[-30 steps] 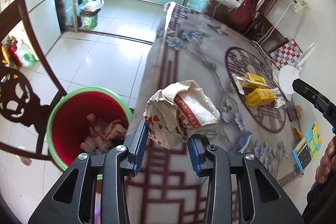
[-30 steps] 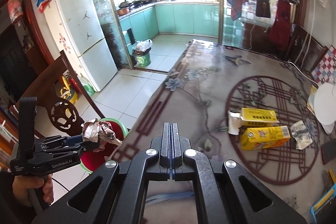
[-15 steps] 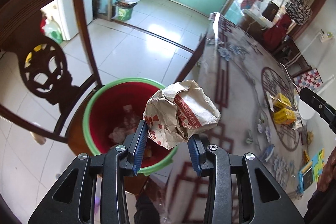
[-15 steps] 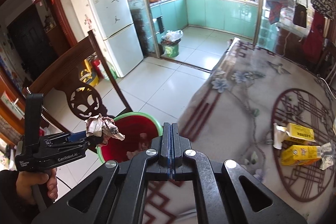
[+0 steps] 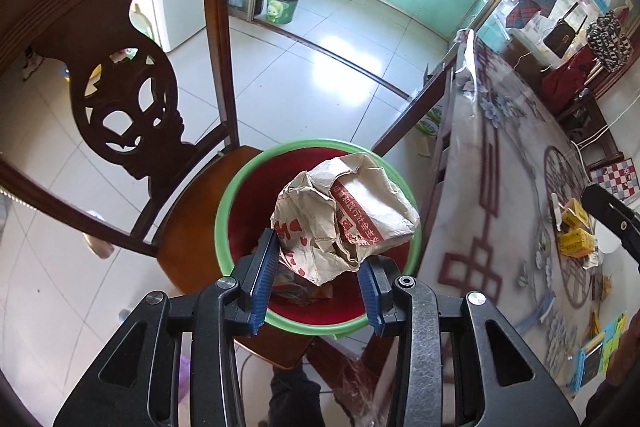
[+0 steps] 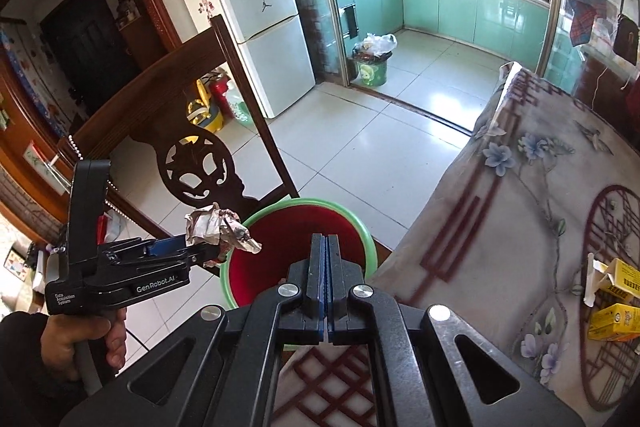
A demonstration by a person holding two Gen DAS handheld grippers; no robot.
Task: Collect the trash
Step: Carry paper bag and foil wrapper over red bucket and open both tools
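Observation:
My left gripper (image 5: pixel 318 263) is shut on a crumpled brown paper bag (image 5: pixel 348 215) with red print and holds it above the red bin with a green rim (image 5: pixel 240 195). The bin stands on a wooden chair seat beside the table and holds some trash. In the right wrist view the left gripper (image 6: pixel 208 247) holds the paper bag (image 6: pixel 220 227) just left of the bin (image 6: pixel 352 217). My right gripper (image 6: pixel 327 259) is shut and empty, over the table edge near the bin. Two yellow cartons (image 6: pixel 616 299) lie on the table.
A dark carved wooden chair (image 5: pixel 124 99) stands left of the bin. The table with a floral cloth (image 5: pixel 504 187) is on the right, with yellow cartons (image 5: pixel 576 231) and small items on it. A small green trash bin (image 5: pixel 282 5) stands in the kitchen doorway.
My left gripper has carried the paper bag leftward off the table to above the red bin. The right gripper has swung left toward the bin and stays shut.

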